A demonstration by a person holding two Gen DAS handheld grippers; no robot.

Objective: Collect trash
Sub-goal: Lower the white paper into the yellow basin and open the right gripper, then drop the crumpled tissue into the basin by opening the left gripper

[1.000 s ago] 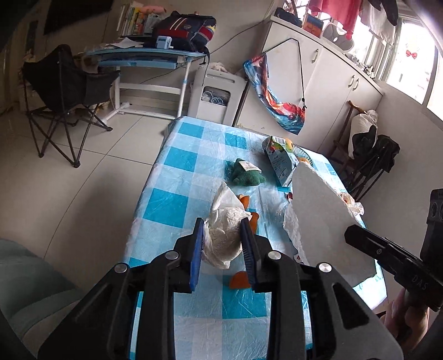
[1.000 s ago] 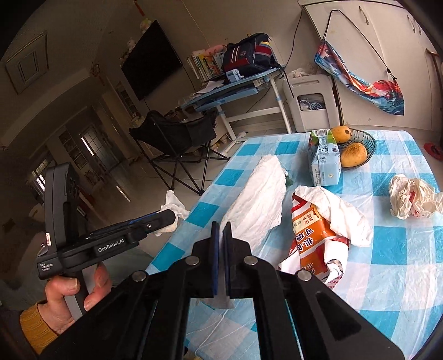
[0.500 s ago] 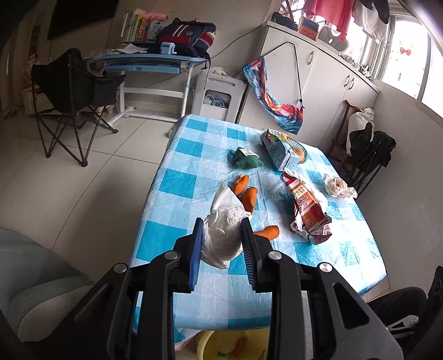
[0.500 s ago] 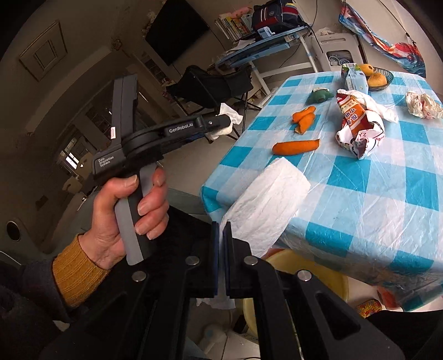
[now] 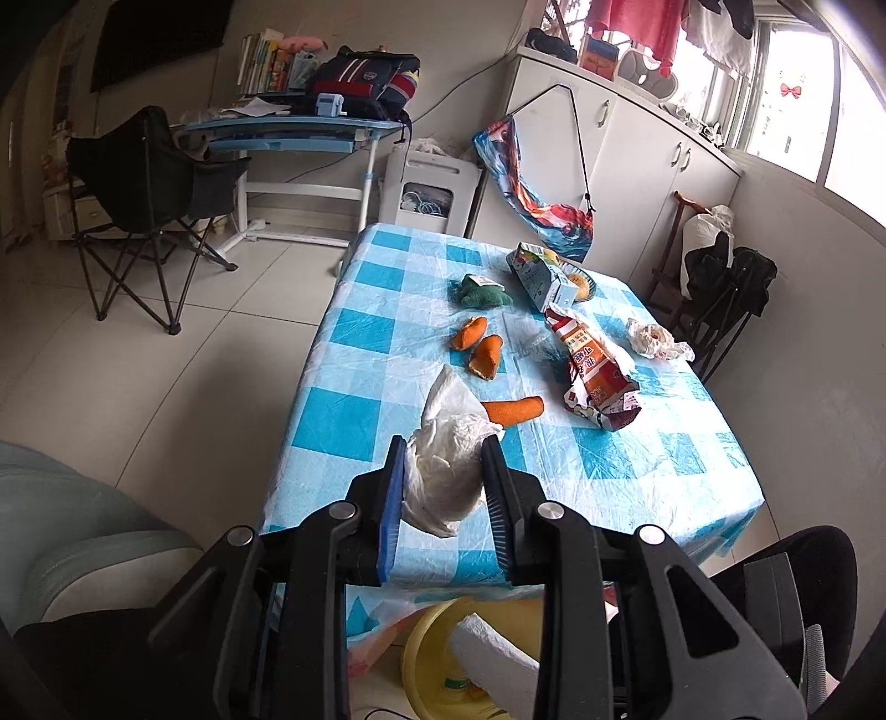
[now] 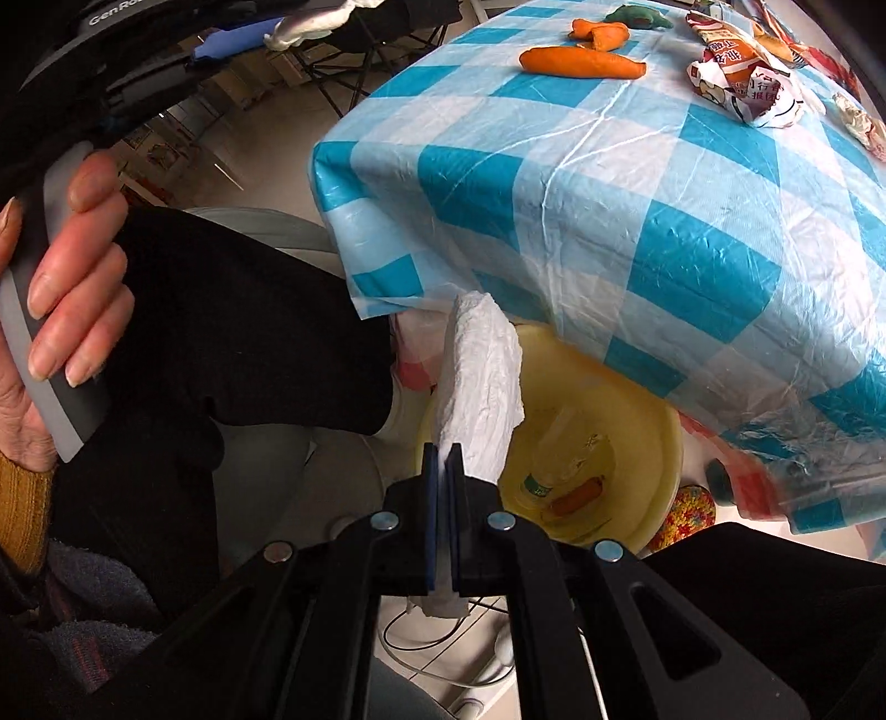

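Down off the counter (image 6: 609,183) comes the right hand-held gripper (image 6: 443,459), pads pinched tight on a white paper sheet (image 6: 482,382) that now hangs over the yellow basin (image 6: 653,443) on the floor. Left hand-held gripper (image 5: 443,476) has pulled back to the counter's near edge, jaws clamping a crumpled white bag (image 5: 443,471); carrot (image 5: 512,410) just beyond.

Bright daylight from the window (image 5: 786,94); sharp pictures, edges fisheye-bent and dark.

"GenRo…" on left claw body (image 6: 127,11); Chinese characters on snack wrapper (image 6: 745,77), unreadable.
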